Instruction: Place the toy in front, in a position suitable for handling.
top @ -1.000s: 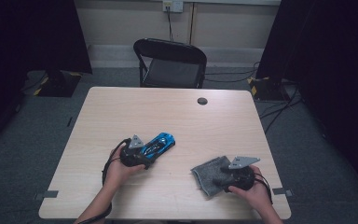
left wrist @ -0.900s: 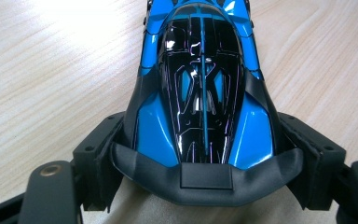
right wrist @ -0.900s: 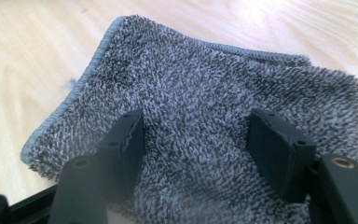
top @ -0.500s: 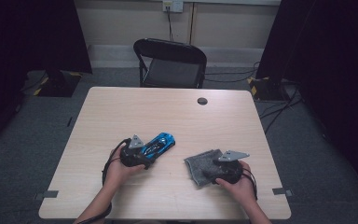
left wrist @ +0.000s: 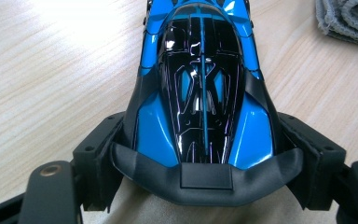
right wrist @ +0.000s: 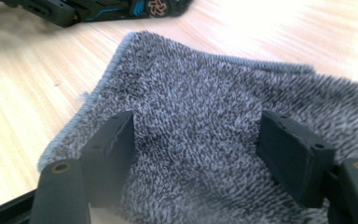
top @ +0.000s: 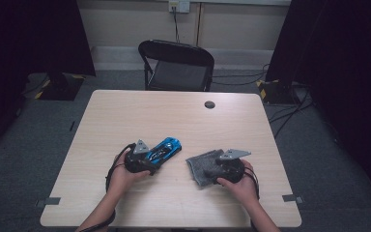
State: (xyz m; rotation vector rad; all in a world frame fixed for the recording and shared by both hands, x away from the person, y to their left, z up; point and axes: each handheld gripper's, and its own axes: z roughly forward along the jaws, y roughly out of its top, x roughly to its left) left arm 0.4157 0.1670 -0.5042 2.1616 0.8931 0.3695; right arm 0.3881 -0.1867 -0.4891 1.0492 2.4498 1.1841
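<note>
Left gripper [top: 147,162]: clamped on the rear of the car [top: 163,149], jaws pressed against both flanks in the left gripper view; no shift across the last second.

Car [left wrist: 200,88]: blue and black, flat on the table [top: 125,116], nose aimed away and toward the cloth; pinned at left of centre, near the front edge.

Right gripper [top: 217,166]: moved left and toward the car over the last second, now over the cloth; jaws spread wide in the right gripper view, cloth pile between them but not pinched.

Cloth [right wrist: 223,121]: grey, fluffy, lying on the table just right of the car, near but apart; dragged or nudged leftward along with the hand, one hemmed edge now facing the car's wheel [right wrist: 157,6].

Right hand [top: 241,183]: behind the gripper, wrist entering from the bottom edge.

Change: gap between cloth and car narrower than a second ago; car held steady throughout.

Meaning: likely the set-up for wiping the car, with one side bracing and the other bringing the cloth in.

Next, as a judgement: closing on a fold of cloth before lifting it to the bodywork.

Risk: open jaws sliding over the pile instead of gathering it.

Background: chair [top: 178,65] behind the table, small dark disc [top: 209,104] near the far edge.
</note>
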